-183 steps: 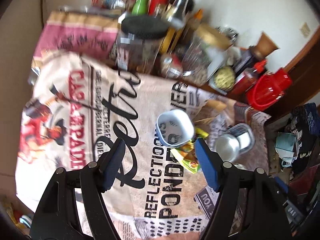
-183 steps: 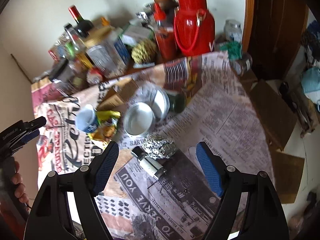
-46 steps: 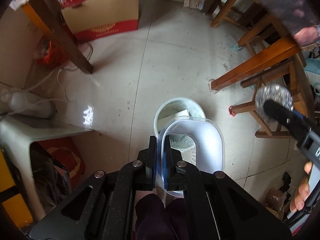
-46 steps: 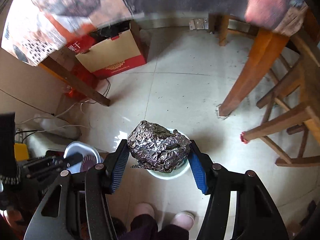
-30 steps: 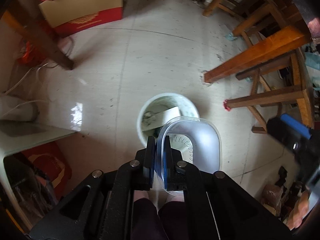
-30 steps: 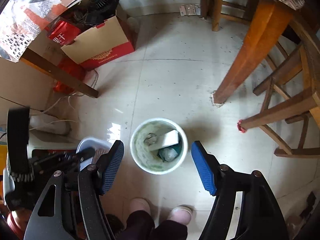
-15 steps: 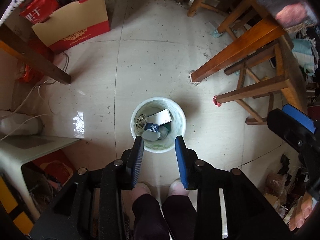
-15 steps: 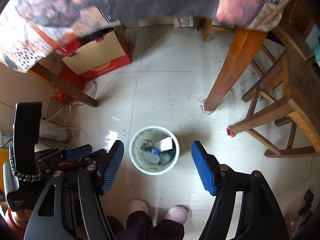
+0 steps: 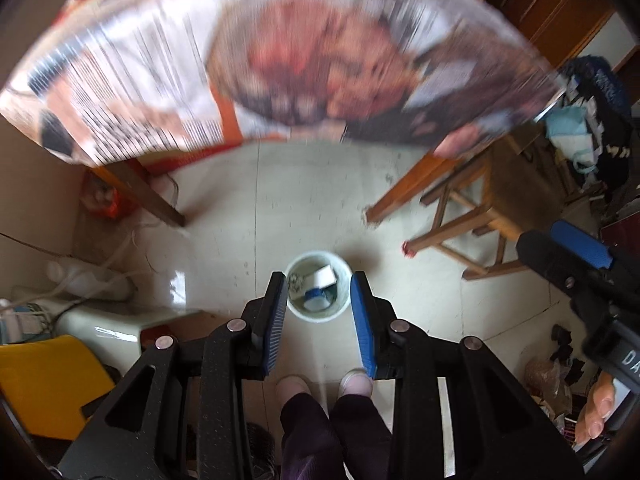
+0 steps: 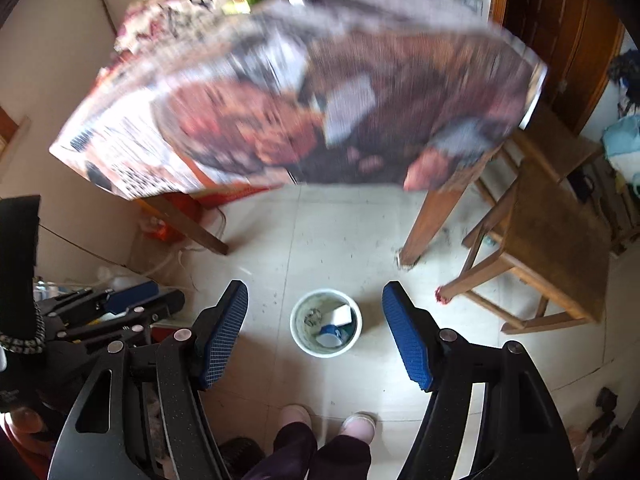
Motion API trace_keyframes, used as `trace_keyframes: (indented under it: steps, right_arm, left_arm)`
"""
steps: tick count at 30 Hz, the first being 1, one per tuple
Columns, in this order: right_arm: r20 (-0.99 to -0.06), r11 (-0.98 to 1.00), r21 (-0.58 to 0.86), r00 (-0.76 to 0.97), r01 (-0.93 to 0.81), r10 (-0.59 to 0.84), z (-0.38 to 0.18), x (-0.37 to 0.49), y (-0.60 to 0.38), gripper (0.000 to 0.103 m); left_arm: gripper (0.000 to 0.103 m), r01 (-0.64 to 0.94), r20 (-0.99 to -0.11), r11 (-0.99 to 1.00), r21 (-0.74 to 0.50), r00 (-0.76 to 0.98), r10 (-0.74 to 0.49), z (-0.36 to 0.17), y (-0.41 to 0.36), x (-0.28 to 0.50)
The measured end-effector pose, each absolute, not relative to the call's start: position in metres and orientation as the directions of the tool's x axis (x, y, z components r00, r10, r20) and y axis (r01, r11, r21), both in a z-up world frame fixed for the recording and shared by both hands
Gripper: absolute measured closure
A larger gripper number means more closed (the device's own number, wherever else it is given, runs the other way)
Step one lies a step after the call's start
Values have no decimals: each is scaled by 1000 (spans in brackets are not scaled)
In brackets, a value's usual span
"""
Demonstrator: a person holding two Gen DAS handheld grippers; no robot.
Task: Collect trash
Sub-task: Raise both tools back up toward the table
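Observation:
A small white trash bin stands on the tiled floor below me; it also shows in the right wrist view. Inside lie the blue-and-white plastic cup, a white box and other scraps. My left gripper is open and empty, well above the bin. My right gripper is open and empty, also high above the bin. The right gripper shows at the right edge of the left wrist view. The left gripper shows at the left of the right wrist view.
The table with its newspaper cover hangs over the far side, blurred. Its wooden legs and a wooden stool stand to the right. A white stool and yellow object sit at left. My feet are beside the bin.
The right gripper dropped the foil ball and the left gripper dropped the plastic cup into the bin. Both grippers opened and have since risen; the table edge has come into view.

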State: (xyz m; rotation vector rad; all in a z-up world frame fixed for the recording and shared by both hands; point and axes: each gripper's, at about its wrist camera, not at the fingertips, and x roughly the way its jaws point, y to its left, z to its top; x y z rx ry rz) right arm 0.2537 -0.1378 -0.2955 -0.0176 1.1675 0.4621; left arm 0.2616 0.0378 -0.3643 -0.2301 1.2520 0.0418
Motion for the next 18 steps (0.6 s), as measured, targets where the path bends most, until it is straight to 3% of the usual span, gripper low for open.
trace_keyframes:
  steps: [10, 18]
  right_arm:
    - [-811, 915, 222, 457, -337, 365, -171, 219, -142, 37]
    - [-760, 929, 190, 551, -319, 344, -103, 187, -142, 37]
  left_arm:
    - [72, -108, -863, 977, -181, 495, -105, -211, 40, 225]
    - [68, -49, -792, 984, -171, 601, -108, -124, 47, 202]
